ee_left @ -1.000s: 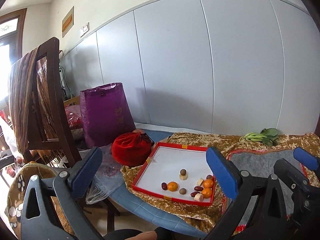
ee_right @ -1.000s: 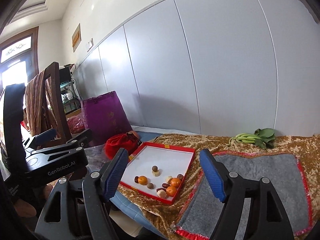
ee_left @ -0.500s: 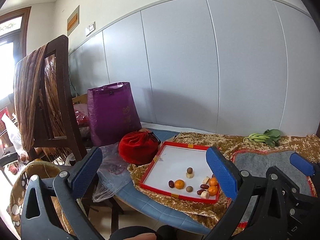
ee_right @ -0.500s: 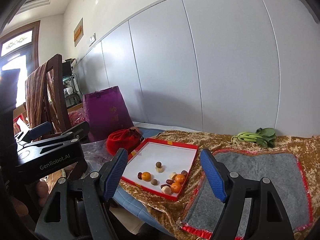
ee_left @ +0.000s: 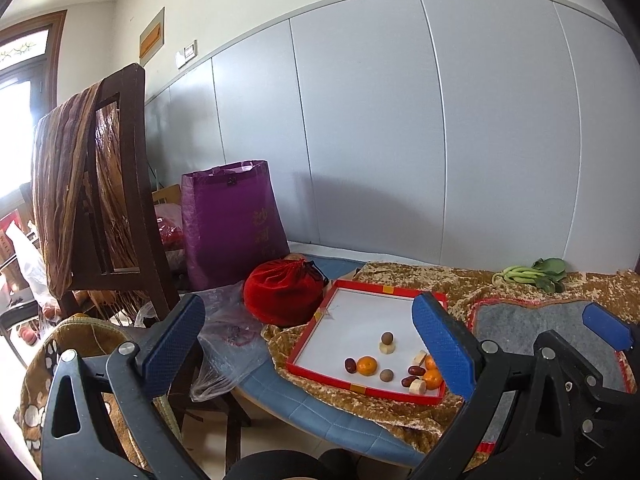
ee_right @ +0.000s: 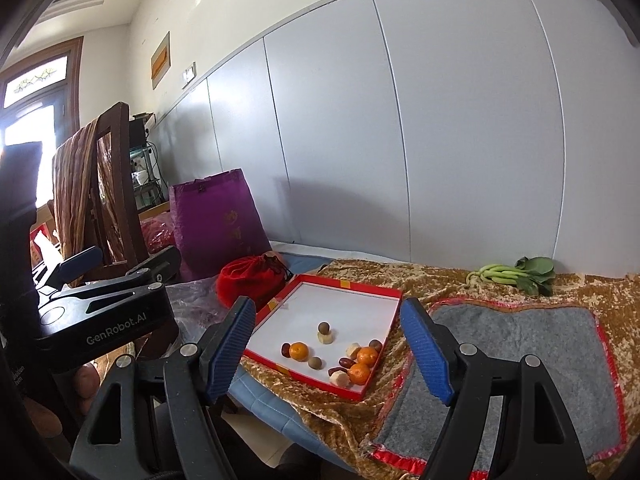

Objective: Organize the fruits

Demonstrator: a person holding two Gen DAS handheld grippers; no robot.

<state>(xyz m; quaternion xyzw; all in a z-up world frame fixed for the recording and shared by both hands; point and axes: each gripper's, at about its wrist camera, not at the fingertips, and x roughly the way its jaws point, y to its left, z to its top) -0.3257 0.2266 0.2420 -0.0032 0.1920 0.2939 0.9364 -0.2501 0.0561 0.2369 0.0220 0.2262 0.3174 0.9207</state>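
Well, both tongs hang back wide open and empty — left gripper [ee_left: 308, 344], right gripper [ee_right: 328, 344] — sizing up the jumbled fruits [ee_right: 340, 356]. They lie ahead between the right fingers, in the red tray [ee_right: 344, 286] — likely the sorting spot.

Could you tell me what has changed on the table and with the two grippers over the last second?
Both views drifted slightly, so the chair and purple bag sit further right in the left wrist view. Nothing was gripped or released: the left gripper and right gripper stay open and empty, and the fruits stay put in the red tray.
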